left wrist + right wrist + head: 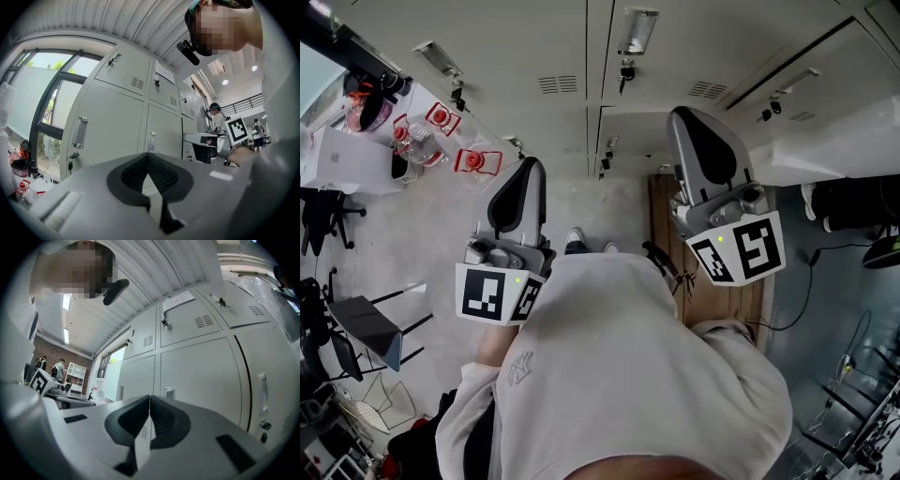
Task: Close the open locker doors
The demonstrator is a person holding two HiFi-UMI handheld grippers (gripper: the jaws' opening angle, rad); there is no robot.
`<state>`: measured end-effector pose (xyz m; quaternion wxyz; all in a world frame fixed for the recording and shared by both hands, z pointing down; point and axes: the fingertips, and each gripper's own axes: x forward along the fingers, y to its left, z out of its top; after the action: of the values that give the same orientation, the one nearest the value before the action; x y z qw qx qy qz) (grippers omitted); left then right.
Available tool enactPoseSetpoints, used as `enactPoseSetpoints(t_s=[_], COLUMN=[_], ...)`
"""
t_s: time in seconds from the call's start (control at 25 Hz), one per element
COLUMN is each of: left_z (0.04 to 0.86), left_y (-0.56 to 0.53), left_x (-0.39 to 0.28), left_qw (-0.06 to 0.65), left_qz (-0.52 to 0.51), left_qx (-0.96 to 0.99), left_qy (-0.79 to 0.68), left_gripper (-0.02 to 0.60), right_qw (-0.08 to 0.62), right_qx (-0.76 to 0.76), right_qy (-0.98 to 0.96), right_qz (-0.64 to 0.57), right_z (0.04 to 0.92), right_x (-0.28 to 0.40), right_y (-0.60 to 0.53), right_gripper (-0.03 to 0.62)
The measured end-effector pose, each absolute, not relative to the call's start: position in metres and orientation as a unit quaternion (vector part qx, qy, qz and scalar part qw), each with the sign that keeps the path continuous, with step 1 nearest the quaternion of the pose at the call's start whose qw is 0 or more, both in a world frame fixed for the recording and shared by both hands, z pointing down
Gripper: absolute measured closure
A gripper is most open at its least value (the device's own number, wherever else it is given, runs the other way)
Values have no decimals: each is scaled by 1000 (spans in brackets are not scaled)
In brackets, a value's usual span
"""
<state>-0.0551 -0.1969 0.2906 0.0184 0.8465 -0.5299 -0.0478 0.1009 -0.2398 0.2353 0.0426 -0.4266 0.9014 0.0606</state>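
Person stands before the grey lockers (pixel 581 56), a gripper in each hand.
Left gripper (pixel 528 169) and right gripper (pixel 686 120): jaws pressed together, nothing between them.

Looking down in the head view, our own sweatshirt (pixel 619 375) covers the floor beneath us and the grips of the left tool (pixel 528 173) and right tool (pixel 686 120). The open locker door (pixel 825 145) runs off the right edge. The surface (pixel 347 159) is cut by the left edge, and the bottles (pixel 417 141) on it are too small for us to read. In the left gripper view, the tool's body hides the lower lockers (pixel 117 117), and the print on a door sheet (pixel 165 72) is illegible. In the right gripper view, the notice (pixel 178 300) is just as unreadable.
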Motion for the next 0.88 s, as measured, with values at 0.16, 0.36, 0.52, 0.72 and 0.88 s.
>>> enactPoseSetpoints(t_s=[0.16, 0.36, 0.52, 0.72, 0.88], left_z=[294, 306, 319, 334, 357], left_y=[-179, -158, -145, -132, -130], left_x=[-31, -5, 21, 42, 45], left_qw=[24, 18, -15, -61, -52], left_qz=[-44, -40, -24, -9, 28], left_qx=[850, 849, 856, 871, 867], left_qy=[-524, -527, -516, -488, -495], left_gripper=[580, 580, 580, 580, 580], right_qw=[22, 4, -15, -41, -40], right_qx=[-427, -426, -437, -439, -438], right_qy=[903, 905, 899, 897, 898], right_qz=[43, 3, -2, -23, -33], right_z=[260, 298, 328, 370, 380], right_x=[116, 135, 151, 161, 166], right_y=[-207, -171, -153, -139, -134], right_gripper=[582, 582, 582, 582, 582])
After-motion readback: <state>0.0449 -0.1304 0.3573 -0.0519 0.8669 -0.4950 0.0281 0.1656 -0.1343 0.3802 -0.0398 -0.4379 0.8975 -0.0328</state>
